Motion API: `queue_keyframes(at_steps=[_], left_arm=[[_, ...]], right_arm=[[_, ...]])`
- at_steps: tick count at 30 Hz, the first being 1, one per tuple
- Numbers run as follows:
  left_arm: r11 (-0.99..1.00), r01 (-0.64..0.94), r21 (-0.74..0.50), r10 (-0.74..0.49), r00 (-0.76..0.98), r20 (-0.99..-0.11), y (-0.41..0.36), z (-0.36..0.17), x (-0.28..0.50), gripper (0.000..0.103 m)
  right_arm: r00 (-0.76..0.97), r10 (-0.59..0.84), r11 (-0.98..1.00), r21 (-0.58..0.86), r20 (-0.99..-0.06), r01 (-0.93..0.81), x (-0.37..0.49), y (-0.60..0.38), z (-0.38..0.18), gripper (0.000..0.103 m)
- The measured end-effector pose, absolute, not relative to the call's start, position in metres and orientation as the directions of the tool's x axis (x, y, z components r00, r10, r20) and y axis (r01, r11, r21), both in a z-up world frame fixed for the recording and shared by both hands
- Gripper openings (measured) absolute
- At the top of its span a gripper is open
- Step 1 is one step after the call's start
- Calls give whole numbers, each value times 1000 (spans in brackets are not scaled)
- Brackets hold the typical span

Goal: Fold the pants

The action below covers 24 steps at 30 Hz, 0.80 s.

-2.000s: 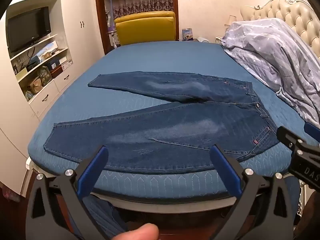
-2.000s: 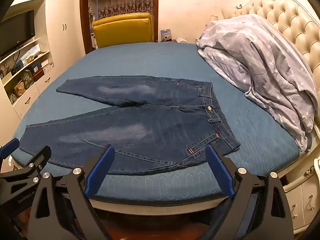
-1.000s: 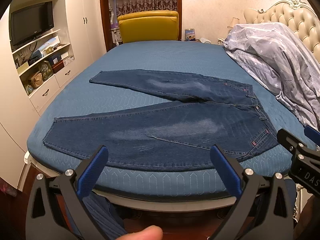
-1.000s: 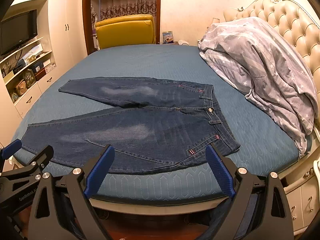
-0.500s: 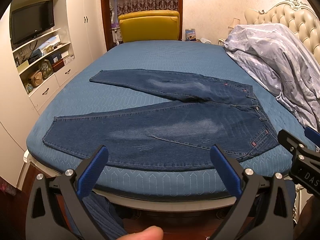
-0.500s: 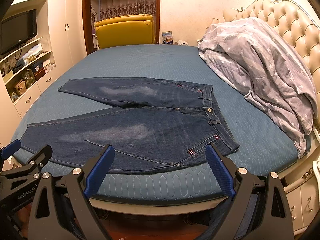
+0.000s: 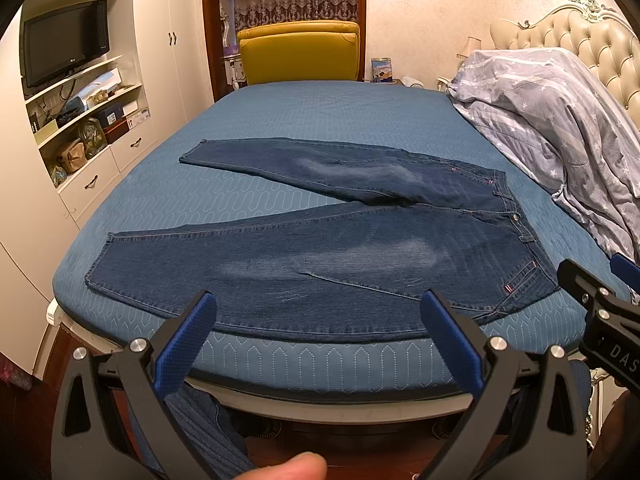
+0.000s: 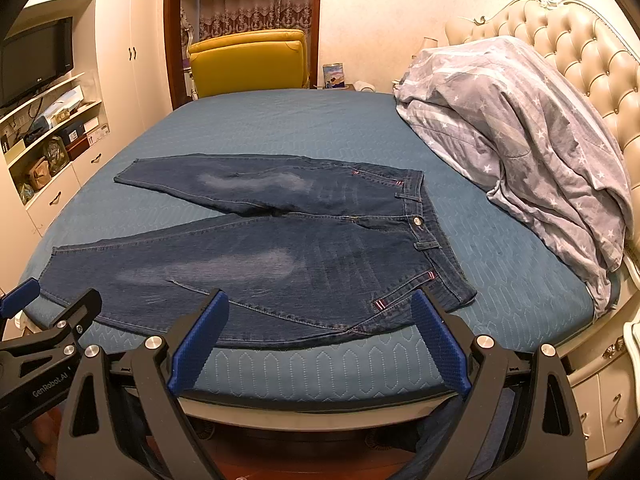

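Note:
Dark blue jeans [image 7: 320, 256] lie flat on the blue bed [image 7: 320, 120], legs spread in a V toward the left, waistband at the right. They also show in the right wrist view [image 8: 280, 252]. My left gripper [image 7: 318, 320] is open and empty, held off the near edge of the bed in front of the near leg. My right gripper [image 8: 320, 316] is open and empty, off the near edge in front of the hip and waistband [image 8: 432, 240]. Each gripper shows at the edge of the other's view.
A grey star-print duvet [image 8: 520, 152] is heaped at the right by the tufted headboard [image 8: 592, 68]. A yellow chair [image 7: 300, 54] stands beyond the bed. White cabinets with a TV [image 7: 64, 44] and shelves line the left. A nightstand [image 8: 600, 392] stands at the right.
Both views have shifted slightly; the grippers rose a little and stay open before the bed. The jeans have not moved.

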<state>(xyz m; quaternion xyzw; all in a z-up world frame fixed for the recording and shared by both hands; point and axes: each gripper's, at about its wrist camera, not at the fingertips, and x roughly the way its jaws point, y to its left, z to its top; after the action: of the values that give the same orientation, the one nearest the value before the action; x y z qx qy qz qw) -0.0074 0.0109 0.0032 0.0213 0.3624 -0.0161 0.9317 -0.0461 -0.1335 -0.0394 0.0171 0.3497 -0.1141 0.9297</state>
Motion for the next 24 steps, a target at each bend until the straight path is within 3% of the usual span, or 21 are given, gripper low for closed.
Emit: queue_keyframes(at_steps=[24], left_arm=[[999, 43, 25, -15, 736, -677, 12, 3, -6, 102]], right_arm=[[728, -203, 972, -48, -654, 228, -47, -136, -39, 89]])
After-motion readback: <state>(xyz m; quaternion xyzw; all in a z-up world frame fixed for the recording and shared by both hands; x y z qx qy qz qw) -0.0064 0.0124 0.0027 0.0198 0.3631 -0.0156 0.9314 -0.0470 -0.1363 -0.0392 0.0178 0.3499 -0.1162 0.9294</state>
